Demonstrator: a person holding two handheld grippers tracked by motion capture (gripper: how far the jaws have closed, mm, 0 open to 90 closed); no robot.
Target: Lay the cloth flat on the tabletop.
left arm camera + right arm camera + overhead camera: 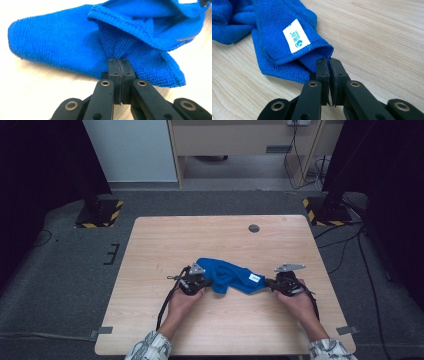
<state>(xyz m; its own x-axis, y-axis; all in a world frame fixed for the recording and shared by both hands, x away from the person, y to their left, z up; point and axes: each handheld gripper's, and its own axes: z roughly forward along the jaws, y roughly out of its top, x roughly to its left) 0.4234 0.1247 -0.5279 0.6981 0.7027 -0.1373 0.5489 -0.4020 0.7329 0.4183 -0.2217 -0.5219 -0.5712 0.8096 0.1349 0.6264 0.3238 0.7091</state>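
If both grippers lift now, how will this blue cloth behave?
The blue cloth probably sags between the left gripper and right gripper; it already lies in soft folds. Its looped terry pile likely resists slipping. It looks thin, so probably light.

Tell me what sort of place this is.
Likely a lab data-collection station: a bare wooden table on grey carpet, hazard-striped stand bases at its far corners, and loose cables along the floor.

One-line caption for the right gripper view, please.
Right gripper shut on a corner of the blue cloth, white label up, on the wooden table.
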